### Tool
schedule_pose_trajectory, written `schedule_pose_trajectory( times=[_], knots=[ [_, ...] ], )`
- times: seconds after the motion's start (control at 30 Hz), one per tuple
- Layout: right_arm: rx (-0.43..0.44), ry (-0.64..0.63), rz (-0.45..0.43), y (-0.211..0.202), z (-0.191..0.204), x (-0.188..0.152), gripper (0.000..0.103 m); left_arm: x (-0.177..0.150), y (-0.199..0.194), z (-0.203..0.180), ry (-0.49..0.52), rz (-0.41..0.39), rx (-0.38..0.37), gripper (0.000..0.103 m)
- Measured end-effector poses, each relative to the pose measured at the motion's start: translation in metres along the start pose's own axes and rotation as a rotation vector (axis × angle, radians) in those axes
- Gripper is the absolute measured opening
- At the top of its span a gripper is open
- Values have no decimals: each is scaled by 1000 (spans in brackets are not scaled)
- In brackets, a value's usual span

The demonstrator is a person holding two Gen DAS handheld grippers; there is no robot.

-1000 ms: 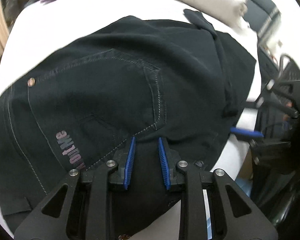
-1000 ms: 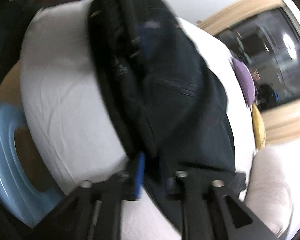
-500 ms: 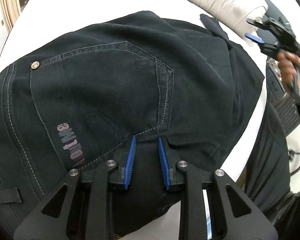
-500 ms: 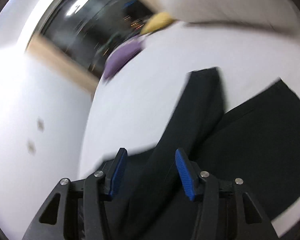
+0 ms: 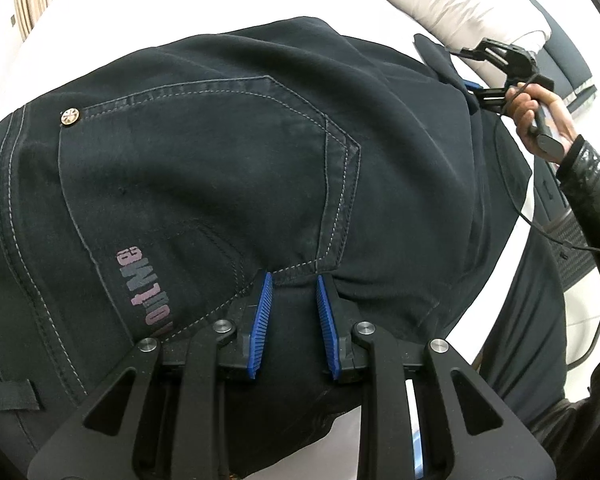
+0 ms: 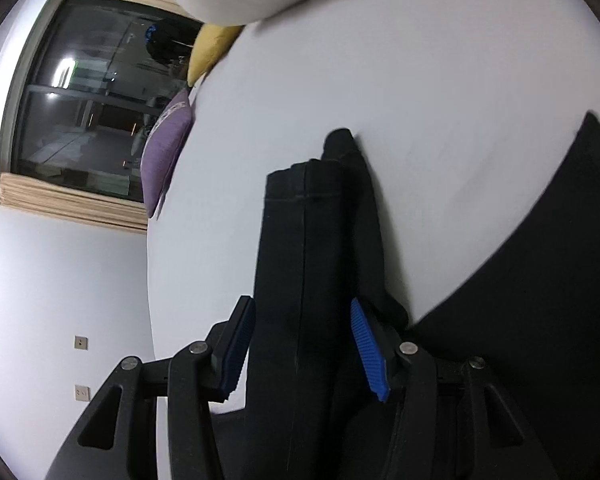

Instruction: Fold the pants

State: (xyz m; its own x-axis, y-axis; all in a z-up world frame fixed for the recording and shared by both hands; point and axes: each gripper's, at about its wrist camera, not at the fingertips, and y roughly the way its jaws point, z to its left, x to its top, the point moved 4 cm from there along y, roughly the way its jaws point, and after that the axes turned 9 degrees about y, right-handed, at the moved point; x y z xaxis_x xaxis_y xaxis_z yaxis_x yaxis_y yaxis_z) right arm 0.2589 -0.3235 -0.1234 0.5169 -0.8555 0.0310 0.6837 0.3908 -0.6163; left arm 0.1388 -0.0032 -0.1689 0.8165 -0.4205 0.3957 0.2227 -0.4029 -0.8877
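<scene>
Black jeans [image 5: 220, 152] lie on a white bed [image 5: 148, 8], back pocket and pink lettering facing up. My left gripper [image 5: 294, 284] rests on the seat of the jeans just below the pocket corner, its blue pads partly apart with a bunch of cloth between them. My right gripper [image 6: 302, 316] is open around the hem end of a folded pant leg [image 6: 304, 240], pads wide on either side, not pinching it. The right gripper also shows in the left wrist view [image 5: 496, 76] at the far right edge of the jeans.
A white pillow [image 5: 460, 4] lies at the far right of the bed. A purple cushion [image 6: 164, 152] and a yellow cushion [image 6: 210, 50] sit by a dark window [image 6: 80, 100]. The bed edge and a black cable [image 5: 548, 232] are at the right.
My right gripper let go, swung round from the near side and now straddles the pant leg end. My left gripper stayed on the seat of the jeans.
</scene>
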Motion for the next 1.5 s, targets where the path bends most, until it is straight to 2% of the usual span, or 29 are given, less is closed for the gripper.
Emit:
schedule_pose_trajectory(
  times=[0.07, 0.17, 0.23, 0.3, 0.37, 0.47, 0.53, 0.6, 0.63, 0.7, 0.77, 0.83, 0.9, 1.03, 1.23, 1.4, 1.47, 1.5],
  knots=[
    [-11, 11, -3, 6, -1, 3, 47, 0, 0, 0, -1, -2, 6, 23],
    [45, 23, 13, 15, 6, 3, 47, -1, 0, -1, 3, -4, 13, 23],
    [57, 8, 13, 25, 10, 8, 40, -2, 0, -3, 3, -2, 15, 23],
    [55, 3, 8, 23, 9, 9, 7, -2, 0, -4, 3, -2, 18, 23],
    [41, -26, -24, 13, 13, 10, 5, -2, 0, -7, 1, -3, 22, 23],
    [68, -78, -105, -26, 20, 6, 5, -2, 0, -9, -1, -6, 22, 23],
    [108, -75, -172, -66, 16, 3, 5, -3, 0, -10, 1, -8, 25, 23],
    [112, -75, -259, -115, 5, -2, 5, -4, 0, -10, 4, -13, 25, 23],
    [100, -77, -316, -145, -8, -8, 5, -5, -1, -10, 4, -16, 24, 23],
    [53, -51, -389, -180, -39, -14, 5, -6, -1, -10, 2, -19, 20, 23],
    [-4, 41, -430, -206, -87, -18, 4, -7, -2, -9, 1, -20, 19, 23],
    [-51, 115, -419, -212, -122, -24, 4, -8, -3, -9, 2, -18, 23, 23],
    [-94, 129, -425, -214, -144, -33, 4, -7, -3, -11, 3, -15, 29, 23],
    [-171, 105, -436, -207, -155, -40, 5, -5, -5, -17, 2, -10, 42, 23],
    [-202, 115, -426, -206, -163, -31, 4, -2, -8, -23, 9, -2, 45, 23],
    [-232, 113, -413, -199, -164, -37, 1, -2, -8, -29, 29, 9, 47, 23],
    [-252, 110, -405, -198, -159, -35, 4, -3, -9, -30, 27, 5, 42, 23],
    [-282, 99, -401, -199, -157, -35, 9, -3, -10, -29, 24, 0, 40, 23]
  ],
)
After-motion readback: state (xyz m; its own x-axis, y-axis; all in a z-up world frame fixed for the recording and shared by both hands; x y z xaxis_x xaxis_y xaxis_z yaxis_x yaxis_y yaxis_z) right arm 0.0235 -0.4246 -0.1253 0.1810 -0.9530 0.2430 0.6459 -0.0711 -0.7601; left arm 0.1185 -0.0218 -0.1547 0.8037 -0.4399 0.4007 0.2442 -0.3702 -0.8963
